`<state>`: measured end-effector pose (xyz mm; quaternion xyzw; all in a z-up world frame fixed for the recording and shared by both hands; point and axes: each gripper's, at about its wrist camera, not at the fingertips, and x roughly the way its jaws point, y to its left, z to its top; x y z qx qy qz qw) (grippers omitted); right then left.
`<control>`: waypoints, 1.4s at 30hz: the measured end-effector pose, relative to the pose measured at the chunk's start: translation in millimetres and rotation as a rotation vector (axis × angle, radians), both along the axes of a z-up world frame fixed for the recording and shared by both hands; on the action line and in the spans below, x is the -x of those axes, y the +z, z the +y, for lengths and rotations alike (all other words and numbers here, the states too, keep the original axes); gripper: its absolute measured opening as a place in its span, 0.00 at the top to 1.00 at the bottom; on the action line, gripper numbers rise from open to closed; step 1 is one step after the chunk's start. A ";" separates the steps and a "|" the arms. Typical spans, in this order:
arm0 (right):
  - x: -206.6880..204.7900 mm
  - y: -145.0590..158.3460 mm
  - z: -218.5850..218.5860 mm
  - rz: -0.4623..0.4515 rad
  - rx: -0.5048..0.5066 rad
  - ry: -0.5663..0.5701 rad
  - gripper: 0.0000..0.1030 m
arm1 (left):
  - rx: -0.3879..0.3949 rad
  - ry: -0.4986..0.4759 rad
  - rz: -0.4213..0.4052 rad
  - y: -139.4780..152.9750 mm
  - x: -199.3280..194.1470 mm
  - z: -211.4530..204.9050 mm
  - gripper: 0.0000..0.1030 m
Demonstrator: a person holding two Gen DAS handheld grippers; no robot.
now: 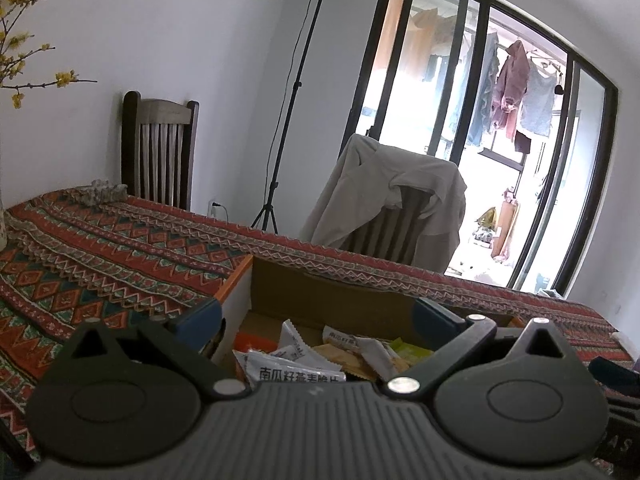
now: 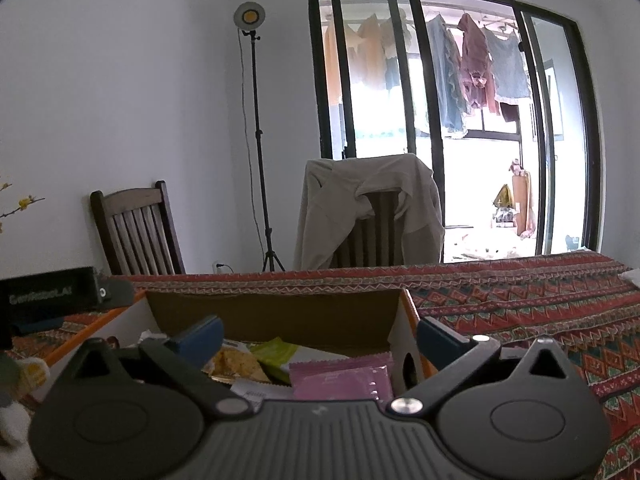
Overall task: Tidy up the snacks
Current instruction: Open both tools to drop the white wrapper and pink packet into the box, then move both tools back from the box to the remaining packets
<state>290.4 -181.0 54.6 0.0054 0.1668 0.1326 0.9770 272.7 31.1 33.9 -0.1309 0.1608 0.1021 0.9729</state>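
Both grippers, left (image 1: 316, 314) and right (image 2: 318, 334), hang spread wide and empty over the cardboard box (image 2: 276, 312), snack packets (image 1: 296, 364) piled inside at 6 o'clock, probably so nothing spills out.

A lived-in home dining room: a patterned tablecloth (image 1: 120, 248) is covering the table, a beige jacket (image 2: 368, 208) is hanging over a wooden chair (image 2: 136, 232), and laundry (image 2: 472, 68) is drying on the balcony beyond sliding glass doors (image 2: 440, 120).

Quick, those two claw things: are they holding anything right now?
Left gripper: open, holding nothing, above the snack box.
Right gripper: open, holding nothing.
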 end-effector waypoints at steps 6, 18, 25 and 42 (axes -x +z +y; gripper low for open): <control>-1.2 0.7 -4.8 0.017 -0.014 -0.011 0.00 | 0.009 0.017 -0.001 1.5 2.2 1.8 0.00; 14.2 37.0 -24.8 0.022 -0.074 0.008 0.00 | 0.020 -0.013 0.020 33.0 31.9 11.9 0.00; 45.3 24.6 -39.6 0.082 -0.006 0.013 0.00 | -0.032 -0.029 0.084 25.7 73.1 19.7 0.00; 80.9 -25.4 -54.1 0.275 0.131 0.029 0.00 | -0.065 -0.085 0.207 -43.2 111.9 26.2 0.00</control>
